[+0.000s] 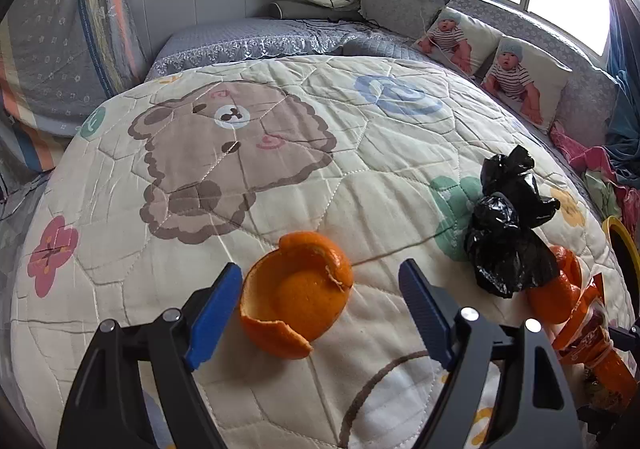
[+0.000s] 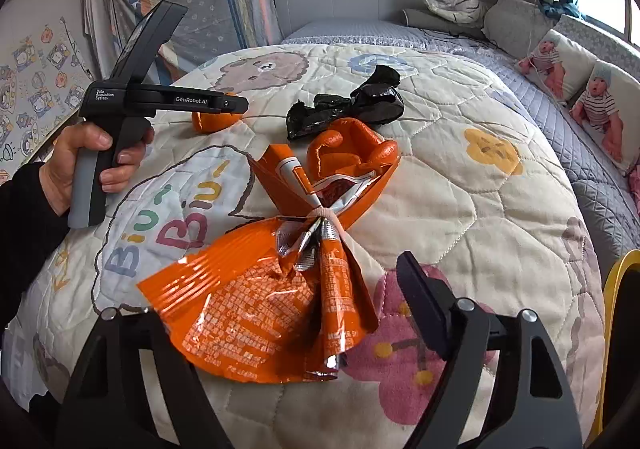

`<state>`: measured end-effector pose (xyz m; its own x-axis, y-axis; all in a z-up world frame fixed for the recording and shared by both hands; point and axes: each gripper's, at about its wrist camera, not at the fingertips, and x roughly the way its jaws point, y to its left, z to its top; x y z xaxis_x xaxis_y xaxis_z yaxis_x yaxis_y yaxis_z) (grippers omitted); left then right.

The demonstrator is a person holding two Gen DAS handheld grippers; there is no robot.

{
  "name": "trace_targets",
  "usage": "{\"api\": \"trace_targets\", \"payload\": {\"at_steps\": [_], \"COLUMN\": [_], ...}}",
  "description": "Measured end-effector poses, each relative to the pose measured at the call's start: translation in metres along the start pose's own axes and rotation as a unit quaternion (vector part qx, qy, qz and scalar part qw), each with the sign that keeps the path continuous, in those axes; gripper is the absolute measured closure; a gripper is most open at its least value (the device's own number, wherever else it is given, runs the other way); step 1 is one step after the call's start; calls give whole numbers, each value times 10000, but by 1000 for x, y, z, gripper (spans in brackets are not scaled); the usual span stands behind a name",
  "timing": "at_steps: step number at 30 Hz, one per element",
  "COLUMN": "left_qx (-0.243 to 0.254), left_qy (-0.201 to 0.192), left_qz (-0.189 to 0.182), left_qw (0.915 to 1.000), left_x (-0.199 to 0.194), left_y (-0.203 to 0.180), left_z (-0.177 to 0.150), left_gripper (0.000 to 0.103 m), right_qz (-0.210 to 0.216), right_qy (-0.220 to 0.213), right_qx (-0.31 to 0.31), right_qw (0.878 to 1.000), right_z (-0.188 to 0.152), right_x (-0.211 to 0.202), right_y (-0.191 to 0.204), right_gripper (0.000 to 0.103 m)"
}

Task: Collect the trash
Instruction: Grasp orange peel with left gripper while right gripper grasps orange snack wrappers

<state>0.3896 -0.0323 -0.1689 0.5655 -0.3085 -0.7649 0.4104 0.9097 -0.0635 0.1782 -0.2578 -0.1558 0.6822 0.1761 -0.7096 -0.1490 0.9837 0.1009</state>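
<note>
My left claw [image 1: 320, 309] is spread wide around the orange-peel cup [image 1: 296, 295]; I should pinch its rim gently. My right claw [image 2: 288, 313], also spread, straddles the orange snack wrapper [image 2: 260, 289].

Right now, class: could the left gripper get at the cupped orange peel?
Probably yes: the left gripper has its jaws open on either side of the orange peel, with nothing between them.

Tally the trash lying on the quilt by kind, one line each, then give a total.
Orange peel: 2, one cup-shaped piece between the open fingers of the left hand-held gripper, one curled piece beside the bag.
Black plastic bag: 1
Orange snack wrapper: 1, tied with a band, before the right hand-held gripper.
Total: 4
</note>
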Motion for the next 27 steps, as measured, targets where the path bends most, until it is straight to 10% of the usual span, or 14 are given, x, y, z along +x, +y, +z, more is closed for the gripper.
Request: {"api": "trace_targets", "payload": {"at_steps": [15, 27], "left_qx": [-431, -727], "left_qy": [97, -277], "left_qz": [1, -190], "left_qw": [9990, 9968], "left_x": [5, -44], "left_y": [14, 17], "left_z": [0, -1], "left_gripper": [58, 65], "right_qz": [46, 88], "right_qy": [70, -456], "right_qx": [44, 105], "right_qw": [10000, 9989], "right_z": [-1, 0], "right_x": [2, -35], "right_y": [-2, -7], "right_gripper": [78, 82]}}
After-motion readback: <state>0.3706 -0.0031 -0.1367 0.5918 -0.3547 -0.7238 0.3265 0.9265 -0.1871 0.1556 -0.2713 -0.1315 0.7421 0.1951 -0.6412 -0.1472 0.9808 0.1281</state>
